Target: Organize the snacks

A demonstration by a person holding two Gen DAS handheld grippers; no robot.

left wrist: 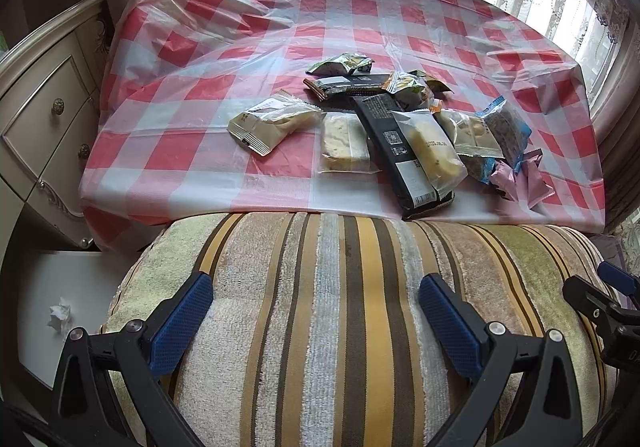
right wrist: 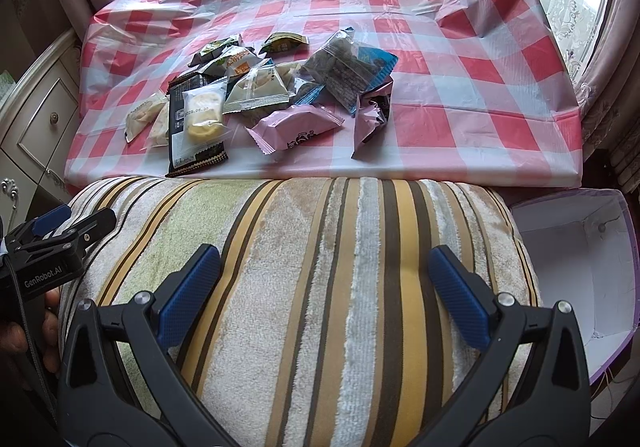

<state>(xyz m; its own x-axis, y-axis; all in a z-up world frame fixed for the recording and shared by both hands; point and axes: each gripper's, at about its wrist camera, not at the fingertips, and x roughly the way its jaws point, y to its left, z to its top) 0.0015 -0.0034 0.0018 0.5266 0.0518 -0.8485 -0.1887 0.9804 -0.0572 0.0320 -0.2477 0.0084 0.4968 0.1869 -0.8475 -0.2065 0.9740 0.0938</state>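
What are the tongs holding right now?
Nothing. The left tongs and right tongs are both open above the striped cushion; the snacks lie untouched on the table.

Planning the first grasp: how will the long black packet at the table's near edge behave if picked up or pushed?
The long black packet looks flat and glossy, so probably light and slippery on the plastic tablecloth. A clear-wrapped cake lies on top and would likely slide off. Its end sits at the table edge, so a push toward the cushion may tip it over.
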